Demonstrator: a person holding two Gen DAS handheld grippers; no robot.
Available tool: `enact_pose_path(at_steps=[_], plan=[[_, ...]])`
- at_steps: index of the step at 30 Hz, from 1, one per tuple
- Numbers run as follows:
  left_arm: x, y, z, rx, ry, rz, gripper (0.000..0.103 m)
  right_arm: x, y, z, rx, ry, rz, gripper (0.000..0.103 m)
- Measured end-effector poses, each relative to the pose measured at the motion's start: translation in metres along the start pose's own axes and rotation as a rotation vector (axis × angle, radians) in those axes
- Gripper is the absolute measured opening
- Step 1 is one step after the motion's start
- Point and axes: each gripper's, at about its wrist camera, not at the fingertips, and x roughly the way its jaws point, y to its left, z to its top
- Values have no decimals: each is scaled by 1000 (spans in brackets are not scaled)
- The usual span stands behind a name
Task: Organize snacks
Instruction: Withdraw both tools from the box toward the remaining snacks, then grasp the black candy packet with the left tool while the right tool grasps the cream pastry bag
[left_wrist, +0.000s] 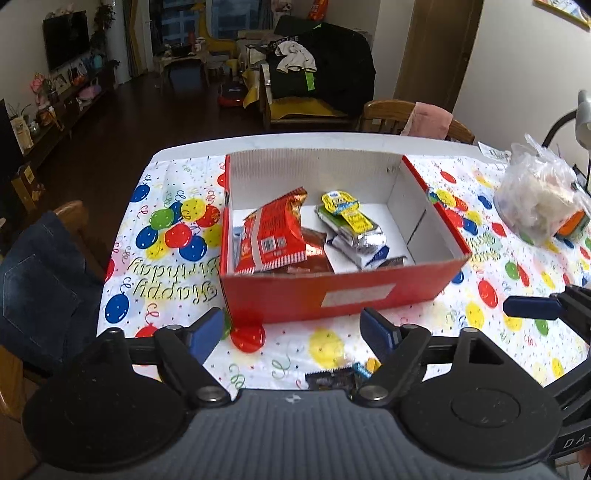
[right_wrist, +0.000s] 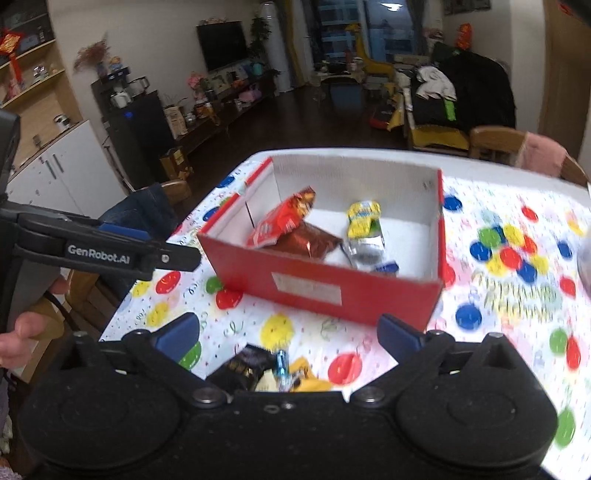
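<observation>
- Over the table from the left wrist view: left gripper (left_wrist: 293, 328) hangs with jaws spread wide, nothing between the pads, just short of the near wall of the red box (left_wrist: 332, 295).
- Snacks are in the box: red packet (left_wrist: 273, 236) leaning at 10 o'clock on the box floor, yellow-topped packet (left_wrist: 345, 208) toward the middle, silver wrappers (left_wrist: 364, 247) beside it. A few loose snacks (left_wrist: 338, 378) lie at 6 o'clock, close under the tool.
- Risk, as I judge it: driving forward from here could bump the near cardboard wall and shove the light box across the slick balloon tablecloth (left_wrist: 166, 236).
- Room: bare cloth at 9 o'clock; the plastic bag (left_wrist: 539, 199) at 2 o'clock crowds that side, and the right gripper's finger pokes in at 3 o'clock.
- From the right wrist view: right gripper (right_wrist: 290, 332) gapes fully, empty, with loose wrappers (right_wrist: 273, 373) at 6 o'clock just under it.
- Left tool's arm (right_wrist: 110, 251) reaches in at 9 o'clock; both going for the same wrappers could clash.
- Table edge (right_wrist: 110, 325) runs close at 8 o'clock, so a flicked wrapper could slide off. Open cloth at 3 o'clock.
</observation>
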Motion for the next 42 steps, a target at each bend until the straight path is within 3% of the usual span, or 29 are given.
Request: enact_pose_path(at_steps=[11, 14, 20, 30, 37, 42], plan=[[31, -13, -24, 43, 129, -42, 83, 10, -9, -60, 162, 98, -64, 103], [51, -16, -25, 24, 208, -60, 83, 8, -12, -67, 197, 105, -69, 103], [93, -22, -29, -15, 361, -21, 83, 12, -10, -79, 202, 149, -77, 103], [120, -30, -31, -2, 422, 0, 83, 18, -6, -82, 177, 177, -63, 103], [130, -22, -33, -56, 444, -23, 82, 25, -8, -84, 168, 206, -63, 103], [134, -17, -36, -97, 468, -34, 64, 32, -7, -87, 165, 233, -63, 102]])
